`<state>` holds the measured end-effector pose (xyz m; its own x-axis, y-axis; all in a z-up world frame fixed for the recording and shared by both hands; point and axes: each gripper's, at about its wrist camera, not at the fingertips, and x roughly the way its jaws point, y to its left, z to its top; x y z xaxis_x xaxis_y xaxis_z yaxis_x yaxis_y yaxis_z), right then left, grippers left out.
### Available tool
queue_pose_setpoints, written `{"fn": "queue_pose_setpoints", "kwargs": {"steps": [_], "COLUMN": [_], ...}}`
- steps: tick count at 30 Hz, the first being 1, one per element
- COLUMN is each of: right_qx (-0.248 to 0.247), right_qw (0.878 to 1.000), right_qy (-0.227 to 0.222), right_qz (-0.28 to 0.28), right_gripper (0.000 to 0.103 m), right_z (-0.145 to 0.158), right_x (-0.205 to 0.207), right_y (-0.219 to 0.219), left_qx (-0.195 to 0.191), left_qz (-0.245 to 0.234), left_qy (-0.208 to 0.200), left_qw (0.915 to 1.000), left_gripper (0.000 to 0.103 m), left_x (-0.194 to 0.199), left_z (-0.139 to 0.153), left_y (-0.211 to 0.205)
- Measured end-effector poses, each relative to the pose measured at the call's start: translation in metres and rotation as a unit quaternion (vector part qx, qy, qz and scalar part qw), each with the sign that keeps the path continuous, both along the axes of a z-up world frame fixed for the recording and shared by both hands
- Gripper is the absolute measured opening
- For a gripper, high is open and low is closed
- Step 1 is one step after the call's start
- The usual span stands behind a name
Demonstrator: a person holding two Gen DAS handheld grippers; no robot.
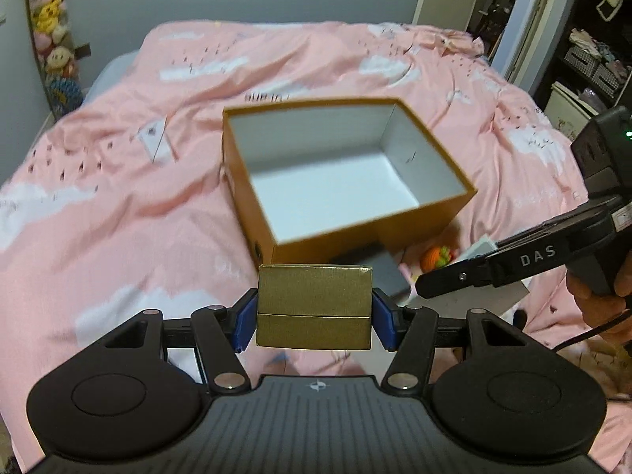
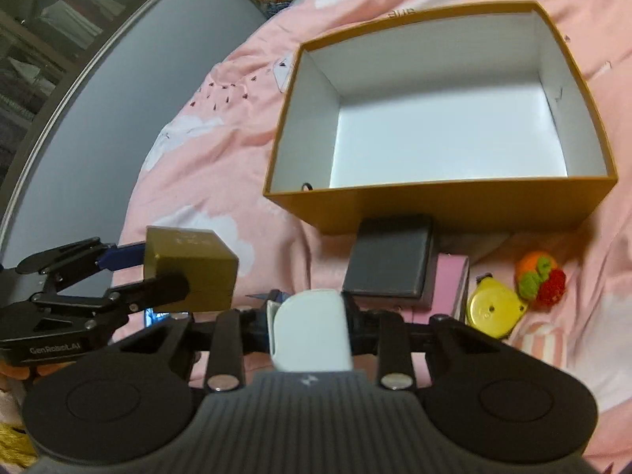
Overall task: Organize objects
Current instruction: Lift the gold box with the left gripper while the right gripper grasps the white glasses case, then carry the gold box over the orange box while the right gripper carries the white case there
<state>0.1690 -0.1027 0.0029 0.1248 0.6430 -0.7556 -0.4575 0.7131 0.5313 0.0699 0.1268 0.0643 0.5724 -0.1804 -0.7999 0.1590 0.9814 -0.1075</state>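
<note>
An open orange cardboard box (image 1: 252,197) with a white, empty inside stands on the pink bed; it also shows in the right wrist view (image 2: 474,209). My left gripper (image 1: 314,308) is shut on a small gold box (image 1: 314,304), held above the bed in front of the orange box; the gold box also shows in the right wrist view (image 2: 193,264). My right gripper (image 2: 310,324) is shut on a white rounded case (image 2: 310,328), held in front of the orange box's near wall.
In front of the orange box lie a dark grey flat case (image 2: 389,254), a pink box (image 2: 450,280), a yellow tape measure (image 2: 491,310) and a crocheted orange-green-red toy (image 2: 539,272). The pink duvet (image 1: 118,181) covers the bed. Shelves stand at the right.
</note>
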Motion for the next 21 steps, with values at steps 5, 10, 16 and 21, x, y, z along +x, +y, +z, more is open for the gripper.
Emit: {"fn": "queue_pose_setpoints", "kwargs": {"steps": [5,10,16,21], "right_qx": [-0.015,-0.051,-0.105,-0.183], "right_qw": [0.999,0.995,0.988,0.974], "right_qy": [0.005,0.027,0.022,-0.026], "right_qz": [0.04,0.08,0.111,0.132], "right_gripper": [0.031,0.035,0.048,0.037], "right_z": [-0.006,-0.023,-0.03,-0.04], "right_x": [0.003,0.004,0.01,0.011], "right_y": [0.011,0.001,-0.01,-0.019], "left_qx": [0.003,-0.011,-0.042,-0.054], "left_qz": [-0.009,-0.021,-0.03,-0.032], "left_qy": [-0.001,0.016,0.038,0.059], "left_qw": [1.0,0.9996,0.9979,0.9963], "left_gripper": [0.067,0.067,0.067,0.067], "left_x": [0.012,0.011,0.005,0.003], "left_z": [0.002,-0.01,-0.028,-0.047], "left_y": [-0.008,-0.014,-0.019,-0.024]}}
